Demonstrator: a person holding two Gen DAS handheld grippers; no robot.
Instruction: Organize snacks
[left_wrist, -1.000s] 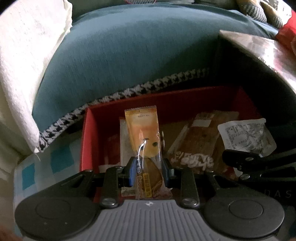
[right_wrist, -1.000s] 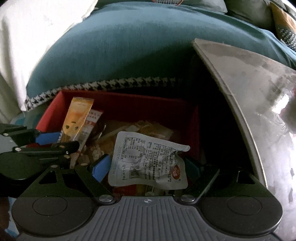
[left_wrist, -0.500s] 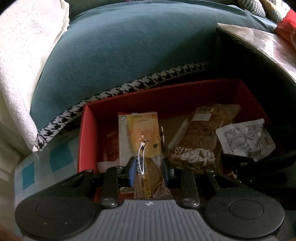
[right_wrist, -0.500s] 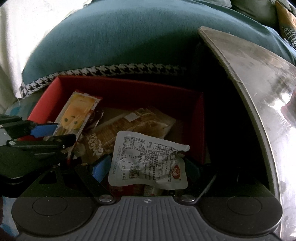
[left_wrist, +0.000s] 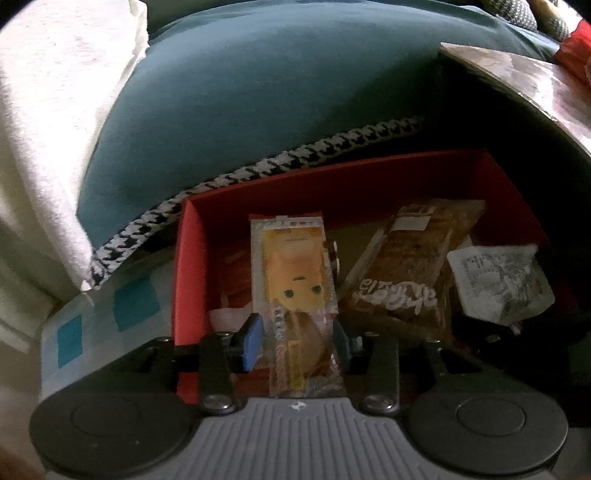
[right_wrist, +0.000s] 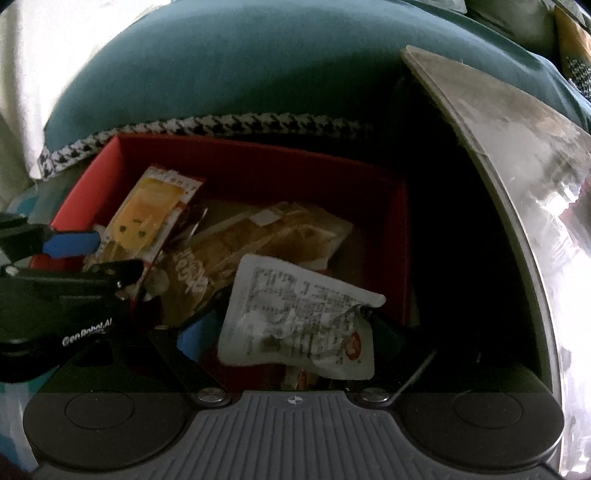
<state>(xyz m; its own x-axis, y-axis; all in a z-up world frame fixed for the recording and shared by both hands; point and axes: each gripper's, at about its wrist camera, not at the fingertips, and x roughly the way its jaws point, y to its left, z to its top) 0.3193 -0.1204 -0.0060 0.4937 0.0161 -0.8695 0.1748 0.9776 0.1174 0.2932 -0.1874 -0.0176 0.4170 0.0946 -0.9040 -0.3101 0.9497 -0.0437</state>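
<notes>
An open red box (left_wrist: 192, 266) (right_wrist: 258, 162) holds several snack packets. My left gripper (left_wrist: 297, 341) hangs over its near left corner, jaws opening. An orange packet with a cartoon face (left_wrist: 295, 273) (right_wrist: 144, 218) lies between them on the pile, and the left pad (left_wrist: 251, 341) stands off it. A brown packet with white lettering (left_wrist: 406, 273) (right_wrist: 258, 236) lies in the middle. My right gripper (right_wrist: 291, 332) is over the near right part, jaws opening wide. A crumpled white printed pouch (right_wrist: 295, 314) (left_wrist: 498, 284) sags between them, clear of the blue left pad (right_wrist: 192, 336).
A teal cushion (left_wrist: 295, 110) with houndstooth trim (right_wrist: 221, 123) lies right behind the box. A white blanket (left_wrist: 48, 129) is at the left and a blue-checked cloth (left_wrist: 110, 317) under the box. A grey glossy board (right_wrist: 517, 166) slants along the right.
The left jaws have parted and the orange packet, held up before, now lies flatter on the pile. The right jaws have widened and the white pouch has tilted and sagged.
</notes>
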